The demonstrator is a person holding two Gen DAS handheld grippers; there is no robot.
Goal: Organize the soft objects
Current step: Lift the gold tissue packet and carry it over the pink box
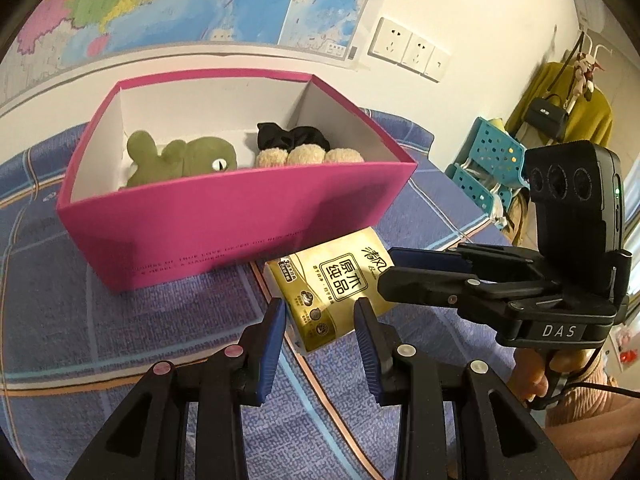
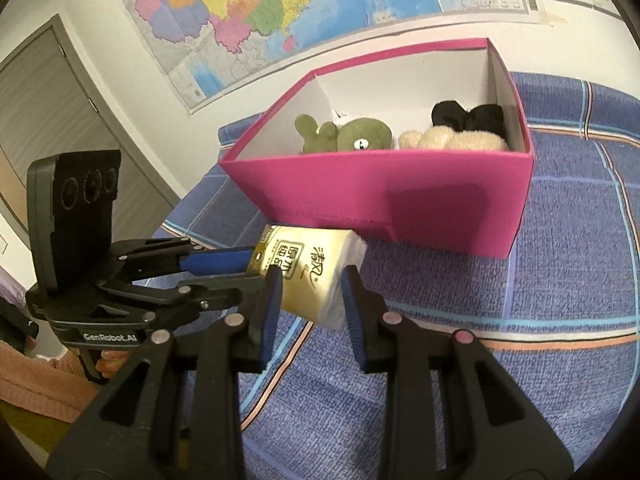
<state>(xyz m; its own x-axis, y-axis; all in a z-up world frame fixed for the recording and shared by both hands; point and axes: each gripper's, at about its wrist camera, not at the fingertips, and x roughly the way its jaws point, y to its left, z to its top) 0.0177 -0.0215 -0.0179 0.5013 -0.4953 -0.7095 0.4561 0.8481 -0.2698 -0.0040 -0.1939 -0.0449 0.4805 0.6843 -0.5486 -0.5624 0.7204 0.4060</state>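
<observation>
Blue plaid tablecloth carries a pink box; both grippers, left and right, clamp the yellow tissue pack beside its front wall.

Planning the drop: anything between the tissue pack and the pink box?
Nothing, only bare blue cloth separates tissue pack and pink box; right wrist view shows it.

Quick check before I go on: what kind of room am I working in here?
Most likely a bedroom at home. The pink cardboard box sits on a blue plaid bedspread, a large colourful wall map hangs behind it, and a yellow garment and black handbag hang by the wall.
</observation>
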